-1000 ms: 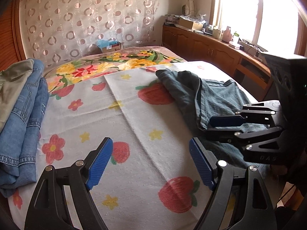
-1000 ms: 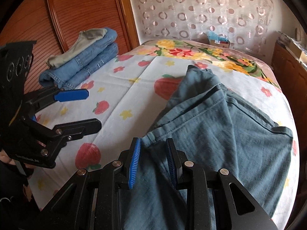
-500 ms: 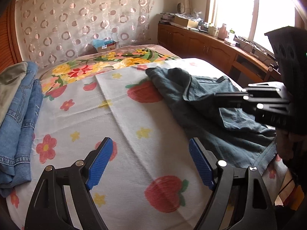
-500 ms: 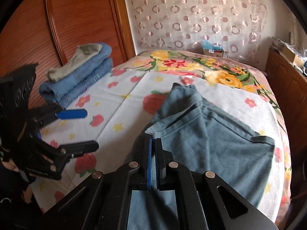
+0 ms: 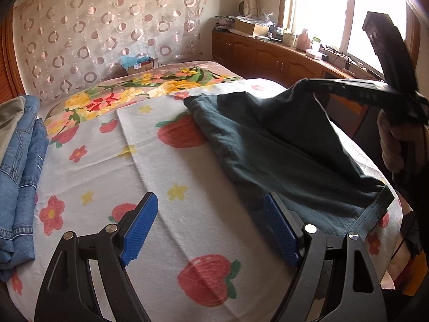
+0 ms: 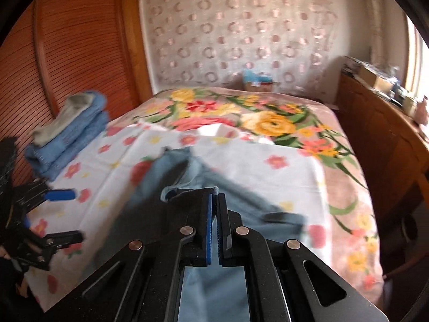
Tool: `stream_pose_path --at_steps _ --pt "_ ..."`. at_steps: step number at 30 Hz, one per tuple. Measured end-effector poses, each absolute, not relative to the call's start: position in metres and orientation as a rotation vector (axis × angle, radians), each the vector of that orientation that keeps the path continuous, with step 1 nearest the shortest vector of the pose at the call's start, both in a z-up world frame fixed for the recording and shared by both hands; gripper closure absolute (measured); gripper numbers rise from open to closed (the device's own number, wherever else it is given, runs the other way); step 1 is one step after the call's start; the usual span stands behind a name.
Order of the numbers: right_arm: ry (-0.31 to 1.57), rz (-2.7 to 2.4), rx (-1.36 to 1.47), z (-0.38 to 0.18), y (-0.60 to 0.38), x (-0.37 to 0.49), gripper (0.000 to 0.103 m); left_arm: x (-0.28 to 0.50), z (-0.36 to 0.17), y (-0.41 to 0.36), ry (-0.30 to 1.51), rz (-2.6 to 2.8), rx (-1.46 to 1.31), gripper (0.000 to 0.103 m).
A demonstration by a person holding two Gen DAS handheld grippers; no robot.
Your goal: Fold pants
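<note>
- Pants (image 5: 281, 158), dark teal, lie on the right half of the bed (image 5: 150, 177), spread over a white sheet printed with strawberries and flowers
- Far left: stack of folded denim (image 5: 21, 177) with an olive garment on top, sitting at the bed's left edge against the wooden panel
- Left tool (image 5: 211, 230): jaws wide apart, blue pads bare, nothing between them; it hovers low over the sheet just beside the pants' near left edge, its right finger close to the fabric
- Centre: one end of the pants reaches up the bed to a large strawberry print; a floral blanket (image 5: 139, 91) covers the bed beyond the sheet, with a small cardboard box (image 5: 139, 65) at the far end against the circle-patterned curtain
- Right tool (image 6: 214, 225): pads pressed together on a fold of the pants' edge, cloth pinched between them; in the left wrist view that edge is raised off the bed and the fabric slopes down from the grip like a tent
- Near right: hemmed corner of the pants (image 5: 375, 209) lies flat at the bed's edge
- Far right: wooden cabinet (image 5: 270, 56) under the window, cluttered with boxes and bottles; right wrist view is motion-blurred
</note>
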State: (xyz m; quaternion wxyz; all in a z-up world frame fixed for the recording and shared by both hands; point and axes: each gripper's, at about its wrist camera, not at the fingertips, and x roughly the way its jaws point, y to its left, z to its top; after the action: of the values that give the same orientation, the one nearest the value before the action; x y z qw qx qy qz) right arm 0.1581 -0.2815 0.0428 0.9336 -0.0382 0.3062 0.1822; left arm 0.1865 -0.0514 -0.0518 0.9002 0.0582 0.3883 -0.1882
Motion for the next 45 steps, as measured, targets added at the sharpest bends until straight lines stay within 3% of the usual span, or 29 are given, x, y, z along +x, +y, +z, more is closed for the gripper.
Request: stream_pose_path --at_steps 21,25,31,35,45 --pt "0.704 0.17 -0.055 0.042 -0.304 0.192 0.1 0.183 -0.057 -0.064 0.827 -0.4 0.131 0.021" --pt "0.703 0.165 -0.037 0.044 -0.31 0.186 0.096 0.18 -0.057 -0.067 0.828 -0.408 0.132 0.021" --pt "0.693 0.198 -0.032 0.044 -0.314 0.152 0.093 0.17 -0.055 -0.072 0.822 -0.424 0.134 0.021" --pt "0.694 0.21 -0.033 0.042 -0.314 0.115 0.082 0.157 -0.053 -0.075 0.816 -0.434 0.139 0.021" --pt "0.702 0.24 -0.013 0.035 -0.32 0.036 0.08 0.125 -0.055 -0.083 0.814 -0.443 0.154 0.021"
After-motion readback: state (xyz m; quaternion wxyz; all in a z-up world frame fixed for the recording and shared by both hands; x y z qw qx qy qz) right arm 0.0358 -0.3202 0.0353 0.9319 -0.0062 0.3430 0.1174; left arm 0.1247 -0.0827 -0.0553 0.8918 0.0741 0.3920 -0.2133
